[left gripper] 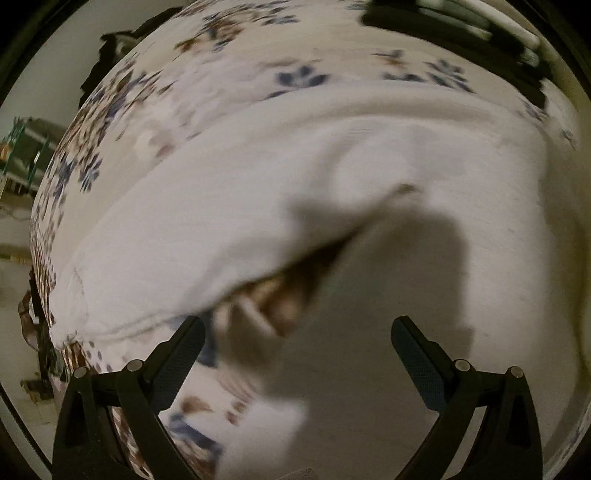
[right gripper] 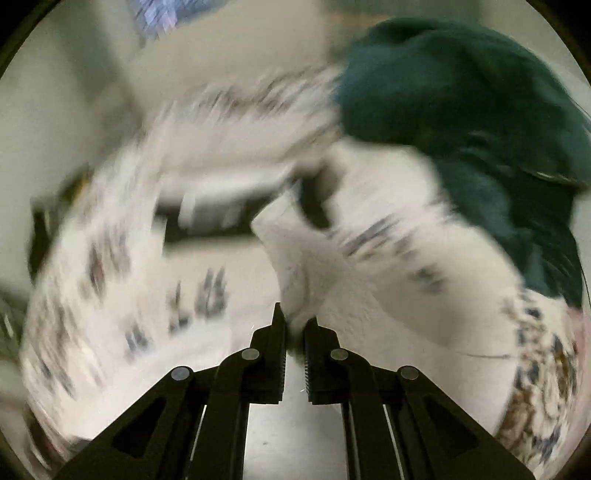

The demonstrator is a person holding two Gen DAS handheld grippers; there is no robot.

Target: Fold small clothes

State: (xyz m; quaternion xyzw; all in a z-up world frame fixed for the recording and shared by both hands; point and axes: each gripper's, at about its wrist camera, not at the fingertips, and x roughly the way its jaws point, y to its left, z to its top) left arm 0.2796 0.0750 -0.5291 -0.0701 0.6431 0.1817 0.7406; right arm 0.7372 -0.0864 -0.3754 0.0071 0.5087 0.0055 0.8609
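R gripper [right gripper: 294, 328] pinching white garment [right gripper: 369, 295]; L gripper [left gripper: 297, 332] open.

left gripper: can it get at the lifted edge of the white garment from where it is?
Probably yes. The left gripper is open, and the white garment has its raised edge just ahead of the fingertips, nothing between. The view is motion-blurred, so the gap is hard to judge.

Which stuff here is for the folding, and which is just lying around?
For the folding: white garment, left claw open above it, right claw pinching white cloth.
Lying around: flowered bedsheet, dark green cloth, dark items.
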